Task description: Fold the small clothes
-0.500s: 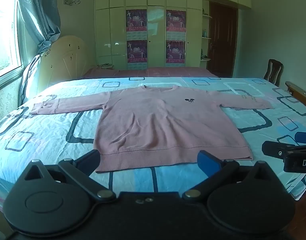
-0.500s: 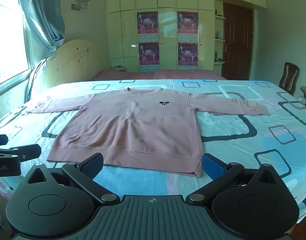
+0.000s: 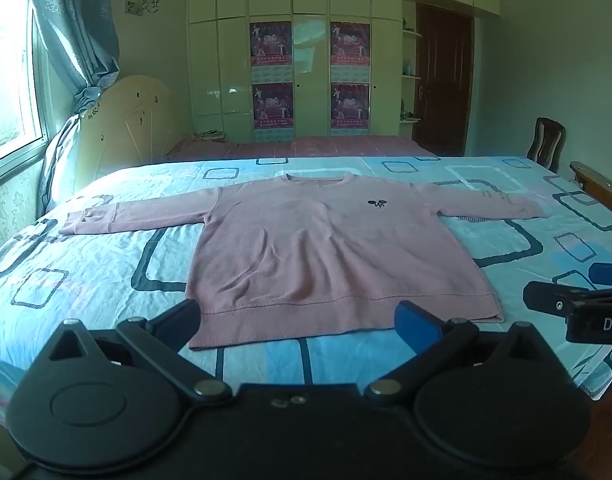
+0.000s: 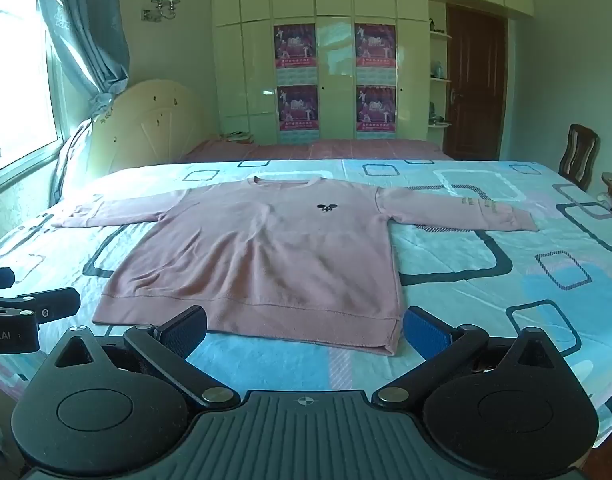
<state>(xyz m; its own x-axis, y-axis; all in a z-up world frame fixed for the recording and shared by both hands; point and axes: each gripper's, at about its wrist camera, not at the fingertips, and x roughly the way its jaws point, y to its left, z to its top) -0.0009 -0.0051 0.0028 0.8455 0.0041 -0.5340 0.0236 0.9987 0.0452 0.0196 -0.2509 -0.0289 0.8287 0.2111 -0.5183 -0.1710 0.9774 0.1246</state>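
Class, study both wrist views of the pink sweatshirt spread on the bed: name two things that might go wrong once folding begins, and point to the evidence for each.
1. The pink sweatshirt lies straight on the patterned bedsheet, which already shows creases; a low pinch may catch the sheet too.
2. Both sleeves reach far from the open left gripper and open right gripper, which sit near the hem, so the far cuffs may drag or fold unevenly.

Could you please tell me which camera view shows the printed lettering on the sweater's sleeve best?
The right wrist view: the lettering on the pink sweater appears larger and nearer there, though unreadable. The left wrist view shows it only as faint, smaller marks.
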